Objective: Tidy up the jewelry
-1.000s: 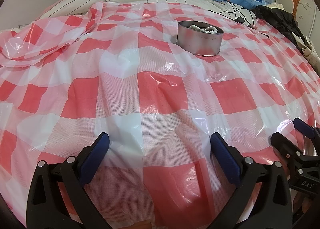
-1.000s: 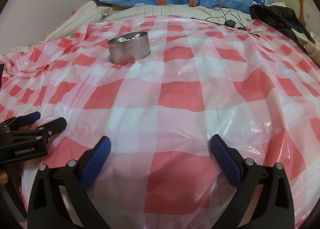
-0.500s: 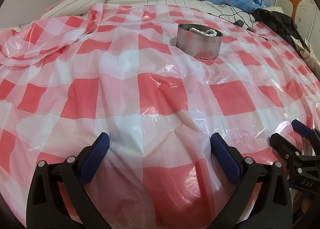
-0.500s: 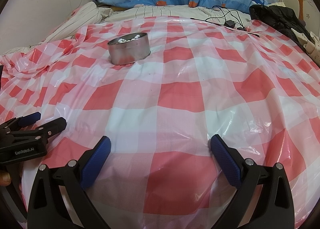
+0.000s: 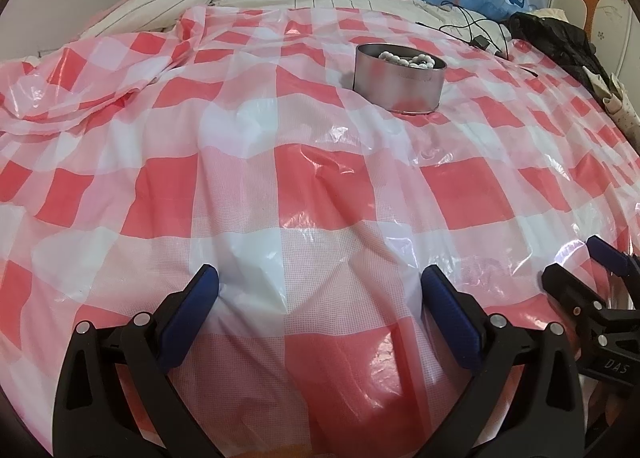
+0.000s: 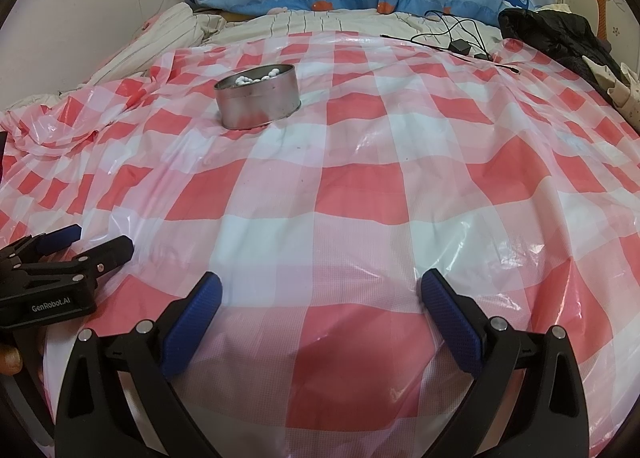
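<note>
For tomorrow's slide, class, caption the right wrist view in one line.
Open right hand-held gripper hovers over a checked cloth; beads sit in a tin.

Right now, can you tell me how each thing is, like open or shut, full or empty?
Round metal tin: upright, lid off, white beads inside.
White beads: piled in the tin.
Left tool: open, holding nothing.
Right tool: open, holding nothing.
Checkered plastic sheet: spread out, wrinkled.
Black jacket: crumpled at the far right.

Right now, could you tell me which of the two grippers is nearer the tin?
Neither clearly: left gripper and right gripper hang open, well short of the tin.
</note>
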{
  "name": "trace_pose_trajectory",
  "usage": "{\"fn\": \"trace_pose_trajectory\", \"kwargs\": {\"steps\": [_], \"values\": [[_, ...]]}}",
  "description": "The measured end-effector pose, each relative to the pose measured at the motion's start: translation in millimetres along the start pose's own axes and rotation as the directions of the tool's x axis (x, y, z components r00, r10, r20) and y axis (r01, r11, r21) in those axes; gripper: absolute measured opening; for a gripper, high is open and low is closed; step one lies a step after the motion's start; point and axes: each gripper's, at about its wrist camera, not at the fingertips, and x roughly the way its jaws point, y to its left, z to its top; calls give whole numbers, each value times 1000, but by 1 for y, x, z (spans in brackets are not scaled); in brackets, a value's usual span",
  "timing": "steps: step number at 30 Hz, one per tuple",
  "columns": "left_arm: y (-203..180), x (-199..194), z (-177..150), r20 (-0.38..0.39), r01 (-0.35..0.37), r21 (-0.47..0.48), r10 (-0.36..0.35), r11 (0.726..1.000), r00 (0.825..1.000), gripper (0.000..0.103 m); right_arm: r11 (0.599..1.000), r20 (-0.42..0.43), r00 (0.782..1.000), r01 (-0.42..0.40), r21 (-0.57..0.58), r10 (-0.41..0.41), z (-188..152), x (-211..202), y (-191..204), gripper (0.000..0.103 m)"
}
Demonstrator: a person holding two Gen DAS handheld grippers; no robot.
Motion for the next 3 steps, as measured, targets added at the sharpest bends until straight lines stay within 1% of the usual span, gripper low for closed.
{"fn": "trace_pose_trajectory", "kwargs": {"steps": [3], "values": [[0,-1,0,-1,-2,2,2,1000,1000,97,1000,1,1000,-2,1,2,0,0,0,96]]}}
